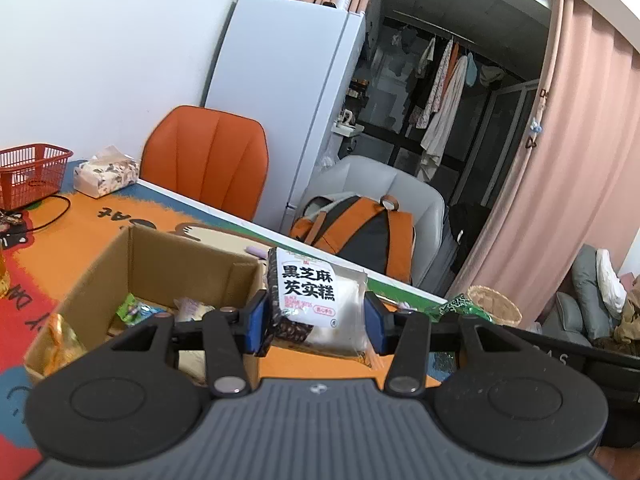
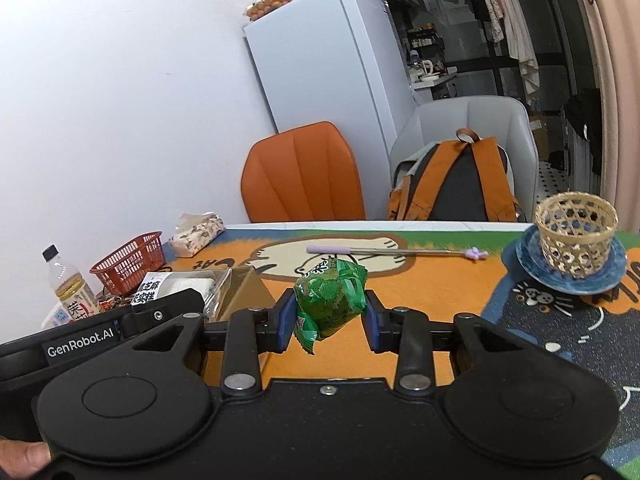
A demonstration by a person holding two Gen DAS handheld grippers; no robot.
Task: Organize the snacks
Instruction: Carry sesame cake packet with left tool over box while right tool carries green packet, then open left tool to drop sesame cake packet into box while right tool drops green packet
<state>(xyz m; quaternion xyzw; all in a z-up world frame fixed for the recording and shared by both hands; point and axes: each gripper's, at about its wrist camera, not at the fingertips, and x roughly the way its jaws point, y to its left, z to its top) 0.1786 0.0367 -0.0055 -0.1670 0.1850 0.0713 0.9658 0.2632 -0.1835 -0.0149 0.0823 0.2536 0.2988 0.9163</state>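
Holding one snack apiece above the counter [image 2: 420,280], both tools look mid-carry, presumably toward the cardboard box [image 1: 168,264], which sits open-topped just left of the left tool and already holds several small wrapped snacks. The left tool [image 1: 316,316] is clamped on a black-and-white cake packet [image 1: 316,296], upright between its pads. The right tool [image 2: 328,316] pinches a crumpled green packet [image 2: 330,296]. A woven basket [image 2: 576,232] on a blue plate looks empty.

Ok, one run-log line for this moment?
left gripper: shut on black sesame cake packet | right gripper: shut on green snack packet | cardboard box: holds snacks
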